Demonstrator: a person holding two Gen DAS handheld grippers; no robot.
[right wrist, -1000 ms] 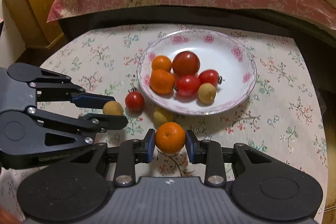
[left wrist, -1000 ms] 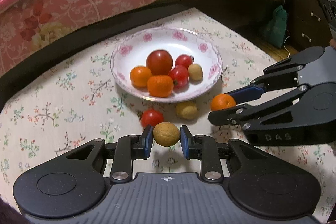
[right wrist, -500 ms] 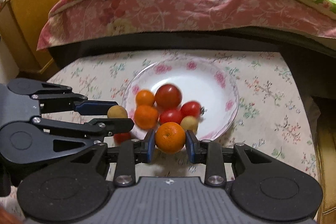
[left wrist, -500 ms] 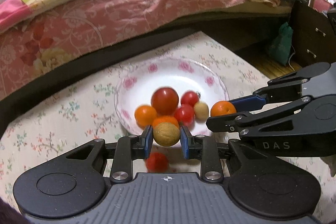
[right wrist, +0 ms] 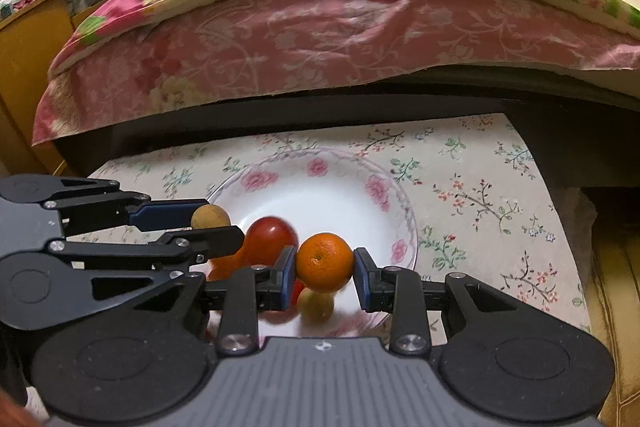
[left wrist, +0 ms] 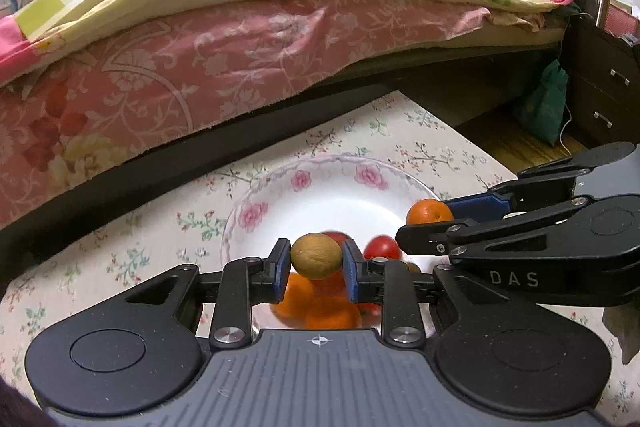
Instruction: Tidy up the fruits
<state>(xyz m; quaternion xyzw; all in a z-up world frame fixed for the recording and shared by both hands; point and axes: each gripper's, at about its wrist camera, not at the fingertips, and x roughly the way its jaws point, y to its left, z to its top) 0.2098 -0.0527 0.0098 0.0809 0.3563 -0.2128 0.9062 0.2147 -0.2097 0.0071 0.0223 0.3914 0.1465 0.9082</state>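
Observation:
My left gripper is shut on a small tan fruit, held above the near part of the white floral plate. My right gripper is shut on a small orange, also over the plate. Each gripper shows in the other's view: the right gripper with its orange, the left gripper with its tan fruit. In the plate lie red tomatoes, oranges and a tan fruit, partly hidden by the fingers.
The plate stands on a floral tablecloth. Right behind the table runs a bed with a pink sheet and a yellow quilt. A dark drawer unit and a green bag stand at the right; a wooden cabinet is at the left.
Both grippers have risen and moved forward over the plate, each still holding its fruit. The loose tomato and tan fruit on the cloth have dropped out of view.

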